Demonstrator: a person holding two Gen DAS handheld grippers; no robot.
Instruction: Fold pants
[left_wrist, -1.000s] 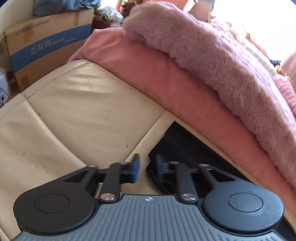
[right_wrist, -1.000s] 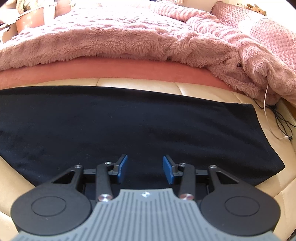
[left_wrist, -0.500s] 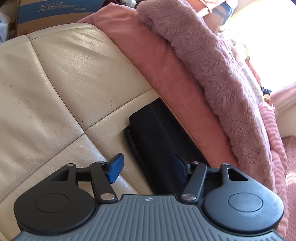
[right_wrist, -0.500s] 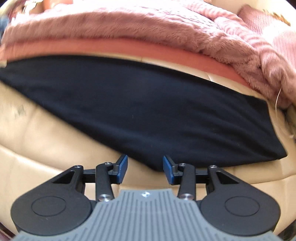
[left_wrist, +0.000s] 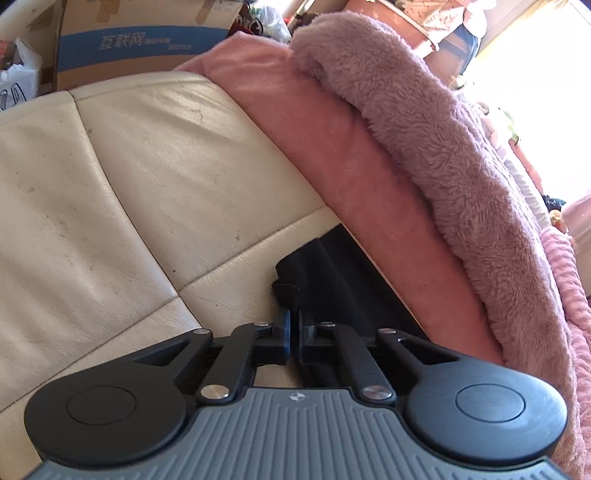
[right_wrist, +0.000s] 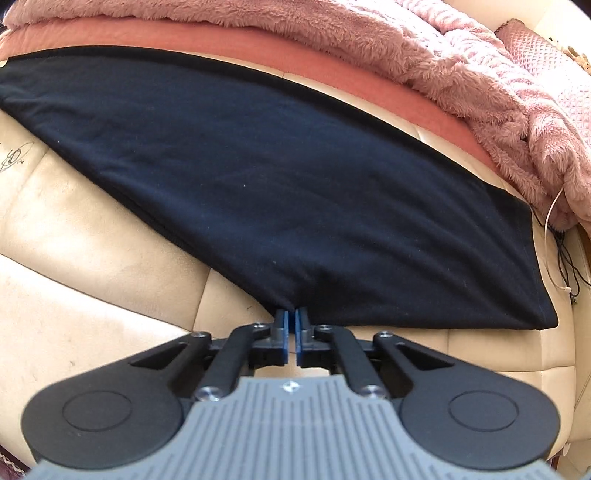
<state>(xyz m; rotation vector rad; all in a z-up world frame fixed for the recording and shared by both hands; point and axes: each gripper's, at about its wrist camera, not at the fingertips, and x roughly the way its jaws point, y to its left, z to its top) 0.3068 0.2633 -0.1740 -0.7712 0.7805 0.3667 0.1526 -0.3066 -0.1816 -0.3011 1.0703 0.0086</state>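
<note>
Left gripper (left_wrist: 294, 334) pinches pants (right_wrist: 280, 177) end; right gripper (right_wrist: 291, 334) pinches near hem; thin bite (edge only) may slip when lifted toward blanket (right_wrist: 461, 62).

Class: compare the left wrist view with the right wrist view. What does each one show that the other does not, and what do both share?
Left wrist only: a cardboard box with a blue band, and the pants' narrow end.
Right wrist only: the black pants spread wide, plus thin cables at the right.
Both: cream leather cushions, pink fuzzy blanket, and tongs shut on the pants' edge, left tongs and right tongs.
</note>
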